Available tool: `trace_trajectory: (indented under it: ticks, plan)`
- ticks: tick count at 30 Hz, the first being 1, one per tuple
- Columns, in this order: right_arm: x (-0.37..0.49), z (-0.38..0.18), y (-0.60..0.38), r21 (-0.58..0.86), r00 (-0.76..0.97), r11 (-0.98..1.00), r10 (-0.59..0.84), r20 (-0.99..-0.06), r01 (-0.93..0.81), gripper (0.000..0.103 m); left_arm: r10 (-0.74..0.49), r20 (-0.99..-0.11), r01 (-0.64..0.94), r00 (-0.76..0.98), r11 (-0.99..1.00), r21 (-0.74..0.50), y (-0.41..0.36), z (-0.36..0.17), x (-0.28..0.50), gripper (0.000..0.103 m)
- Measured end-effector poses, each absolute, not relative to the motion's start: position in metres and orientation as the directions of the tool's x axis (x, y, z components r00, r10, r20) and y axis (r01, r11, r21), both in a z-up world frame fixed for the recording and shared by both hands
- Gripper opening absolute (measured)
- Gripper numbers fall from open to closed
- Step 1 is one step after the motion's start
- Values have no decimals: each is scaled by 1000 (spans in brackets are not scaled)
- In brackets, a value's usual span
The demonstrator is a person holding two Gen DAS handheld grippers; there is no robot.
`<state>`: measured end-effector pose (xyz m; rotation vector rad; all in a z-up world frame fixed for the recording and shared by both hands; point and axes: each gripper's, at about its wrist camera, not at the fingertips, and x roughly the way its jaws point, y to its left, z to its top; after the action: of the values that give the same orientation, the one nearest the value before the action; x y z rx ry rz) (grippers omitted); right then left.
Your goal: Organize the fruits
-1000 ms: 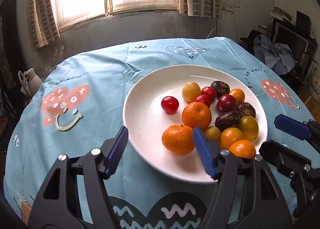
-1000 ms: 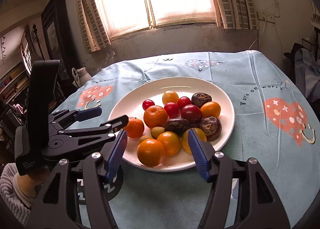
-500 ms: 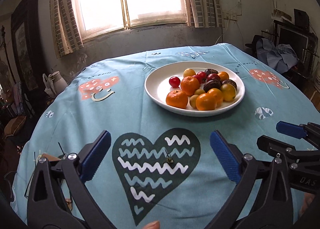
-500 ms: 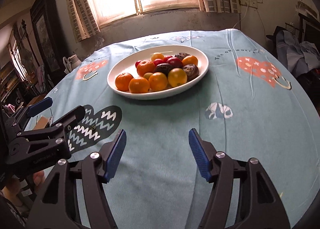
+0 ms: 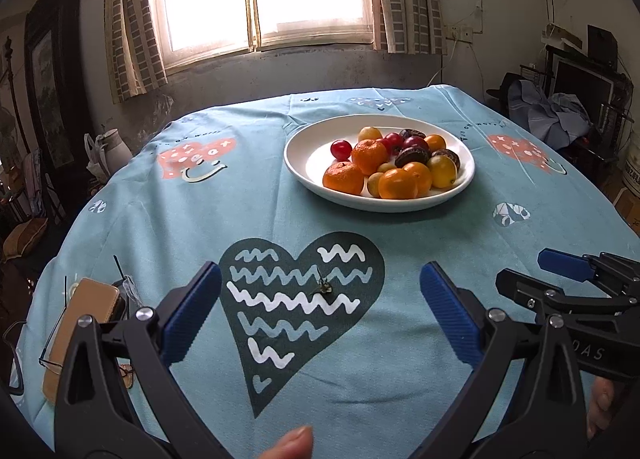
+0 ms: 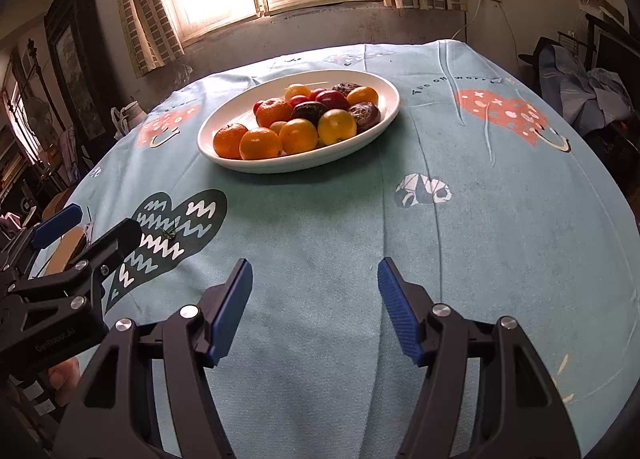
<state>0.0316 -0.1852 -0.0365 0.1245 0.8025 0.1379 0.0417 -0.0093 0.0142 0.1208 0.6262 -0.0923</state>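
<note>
A white plate [image 5: 306, 157] [image 6: 236, 115] stands toward the far side of the round table. It holds mandarins [image 5: 344, 178] [image 6: 260, 143], red cherry tomatoes [image 5: 341, 149], yellow fruits [image 5: 442, 171] and dark brown fruits [image 5: 412, 157]. My left gripper [image 5: 320, 271] hangs open and empty over a dark heart print near the table's front, well short of the plate. My right gripper [image 6: 314, 265] is open too, with nothing between its blue pads, over bare cloth. Each gripper shows at the edge of the other's view, the right gripper [image 5: 560, 271] and the left gripper [image 6: 80, 227].
A light blue tablecloth [image 5: 248, 195] with heart prints covers the table. A brown case [image 5: 80, 319] and glasses lie at the near left edge. A small green stem [image 5: 322, 289] sits on the dark heart. A white jug [image 5: 112, 147] and a clothes pile [image 5: 560, 115] flank the table.
Both grippers have drawn back from the plate toward the table's near edge. The left jaws have spread wider. Since half a second ago little has moved.
</note>
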Motion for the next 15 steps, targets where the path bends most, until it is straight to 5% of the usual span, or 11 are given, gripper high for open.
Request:
trace_trajectory:
  ticks: [15]
  plan:
    - [30,-33,-184,159,697,984,170,-697,-82,65,-76,-596,145,800,987,69,-11,15,42,101]
